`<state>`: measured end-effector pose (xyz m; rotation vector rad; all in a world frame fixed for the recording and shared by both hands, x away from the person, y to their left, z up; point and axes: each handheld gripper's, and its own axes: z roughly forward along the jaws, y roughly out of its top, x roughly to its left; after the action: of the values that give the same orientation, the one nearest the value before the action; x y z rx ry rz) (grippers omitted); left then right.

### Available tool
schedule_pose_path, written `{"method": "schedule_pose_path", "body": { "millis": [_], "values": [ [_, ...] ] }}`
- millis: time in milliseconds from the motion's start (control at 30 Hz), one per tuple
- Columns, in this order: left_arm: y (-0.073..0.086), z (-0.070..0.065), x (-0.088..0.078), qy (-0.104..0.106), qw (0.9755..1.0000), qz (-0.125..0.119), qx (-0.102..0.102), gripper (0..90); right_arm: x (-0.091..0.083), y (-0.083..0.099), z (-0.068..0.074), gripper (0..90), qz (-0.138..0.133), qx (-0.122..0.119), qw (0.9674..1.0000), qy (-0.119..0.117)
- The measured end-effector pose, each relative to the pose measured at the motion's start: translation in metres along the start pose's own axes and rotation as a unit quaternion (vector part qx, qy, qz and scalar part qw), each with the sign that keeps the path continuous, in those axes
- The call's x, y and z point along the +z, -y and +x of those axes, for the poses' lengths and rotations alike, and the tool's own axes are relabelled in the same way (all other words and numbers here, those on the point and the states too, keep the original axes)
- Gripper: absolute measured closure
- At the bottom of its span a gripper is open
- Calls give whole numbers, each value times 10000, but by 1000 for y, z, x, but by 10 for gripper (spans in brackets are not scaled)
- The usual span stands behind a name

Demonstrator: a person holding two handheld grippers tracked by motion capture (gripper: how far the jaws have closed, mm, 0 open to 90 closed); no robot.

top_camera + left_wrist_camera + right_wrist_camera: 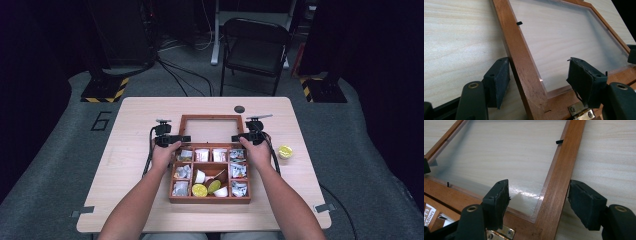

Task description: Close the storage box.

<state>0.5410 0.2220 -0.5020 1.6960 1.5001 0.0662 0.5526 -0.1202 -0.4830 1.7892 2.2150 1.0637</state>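
A wooden compartment box (210, 199) stands mid-table, and its glass-paned lid (211, 118) lies folded back flat on the table behind it. My left gripper (172, 139) is at the lid's left rail (516, 50) near a brass hinge (580, 111). Its jaws are open astride the rail, one pad by the outer edge and one over the pane. My right gripper (240, 137) straddles the right rail (560, 170) the same way. In both gripper views, left gripper (537, 72) and right gripper (539, 192), a gap shows beside the wood.
The box holds several white cups, foil packets and yellow-green pods. A yellow-lidded cup (285, 151) sits on the table to the right of the box, and a small black disc (239, 109) behind the lid. A folding chair (255, 47) stands beyond the table's far edge.
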Motion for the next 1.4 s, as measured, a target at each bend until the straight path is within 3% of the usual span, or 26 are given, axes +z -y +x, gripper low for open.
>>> {"method": "schedule_pose_path", "body": {
  "millis": [300,700,1000,1133,1400],
  "values": [
    [0,1,2,33,10000,-10,12,324,2,-1,-3,305,1,-28,10000,-87],
    [0,0,4,87,9999,-33,-77,310,7,-1,-7,283,41,163,9994,-290],
    [0,1,5,141,9999,-24,-83,304,7,-1,-6,276,51,152,9995,-285],
    [0,-1,4,63,10000,-42,-38,305,7,-1,-6,279,59,167,9994,-291],
    [-1,-1,2,53,9998,-125,-134,332,5,-3,-5,310,-3,212,9994,-259]
  ]
}}
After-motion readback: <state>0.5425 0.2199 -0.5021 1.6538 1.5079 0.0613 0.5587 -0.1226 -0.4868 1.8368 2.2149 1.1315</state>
